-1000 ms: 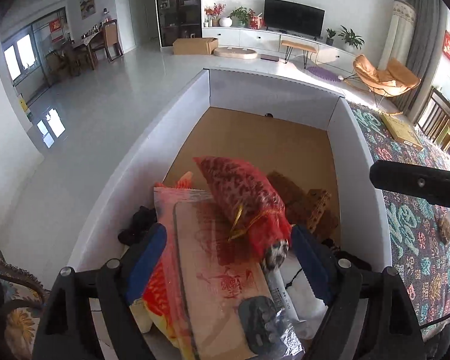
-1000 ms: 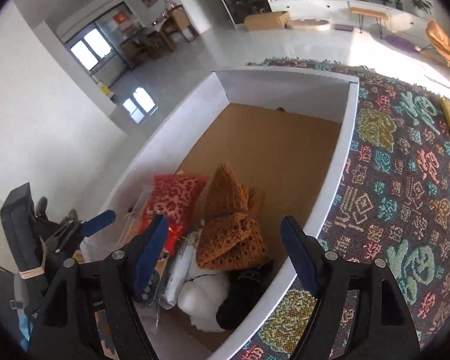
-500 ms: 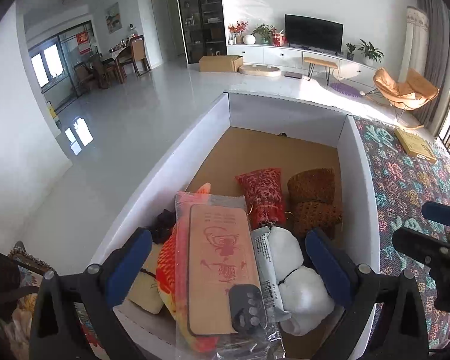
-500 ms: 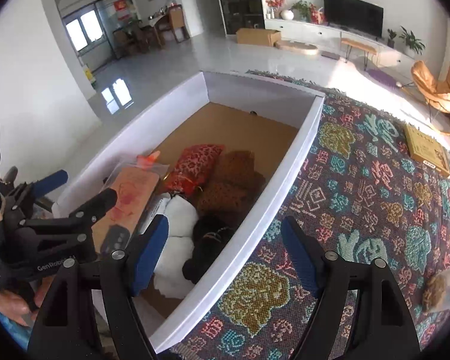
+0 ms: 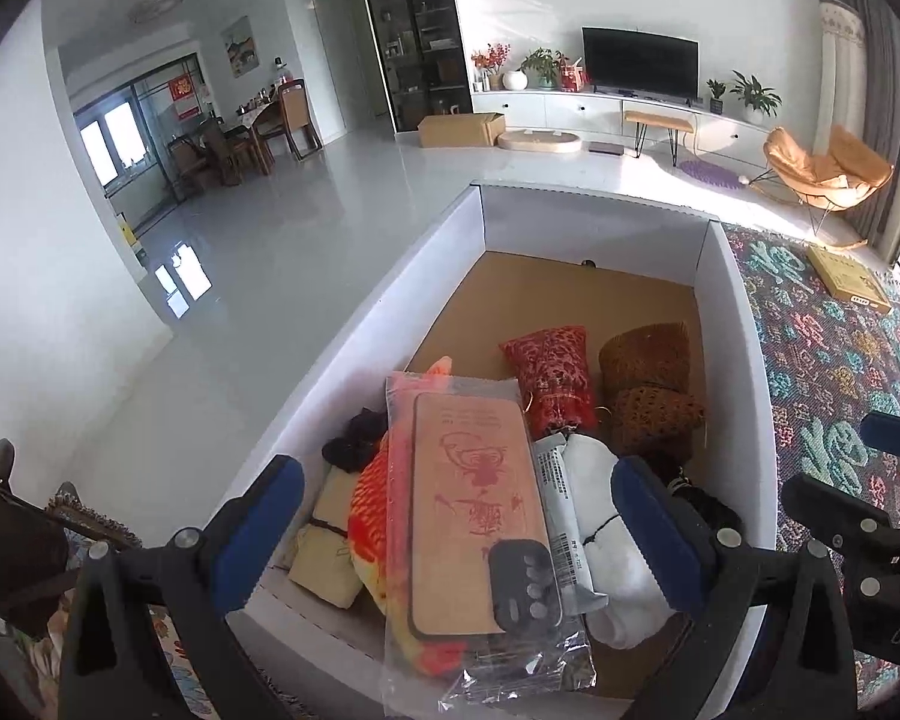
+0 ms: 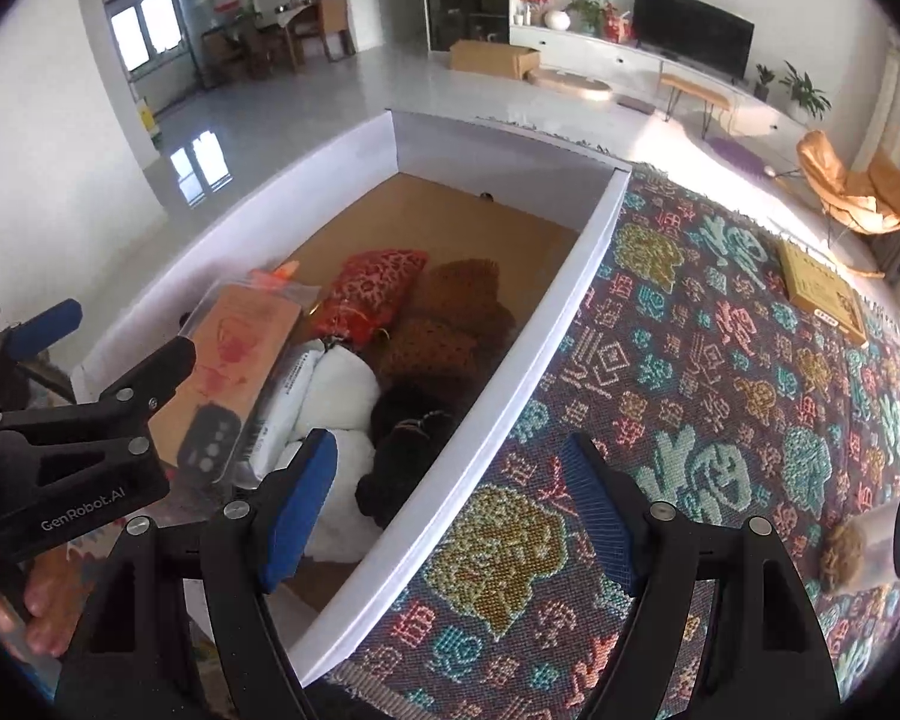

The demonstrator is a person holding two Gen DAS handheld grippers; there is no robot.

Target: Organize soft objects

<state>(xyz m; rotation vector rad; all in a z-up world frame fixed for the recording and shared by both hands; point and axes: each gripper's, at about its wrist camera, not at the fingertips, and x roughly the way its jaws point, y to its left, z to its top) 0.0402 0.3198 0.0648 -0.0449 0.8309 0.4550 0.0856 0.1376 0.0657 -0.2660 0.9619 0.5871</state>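
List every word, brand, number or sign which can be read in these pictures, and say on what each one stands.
"GenRobot.AI": on the left gripper, its black body, right wrist view.
"DA...": on the right gripper, cut off at the picture edge, left wrist view.
White packet: printed lines, too small to read.
Red door sign: blurred.
Yellow box: print unreadable.

Bright daylight – floor (image 5: 282, 252) glare – sharp, dark fisheye corners.

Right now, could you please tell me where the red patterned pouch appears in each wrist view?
Left wrist view: the red pouch lies just right of centre, inside the white box, left of the brown knitted bundle.
Right wrist view: the pouch is left of centre.
Shared landmark: that brown bundle touching its right side.
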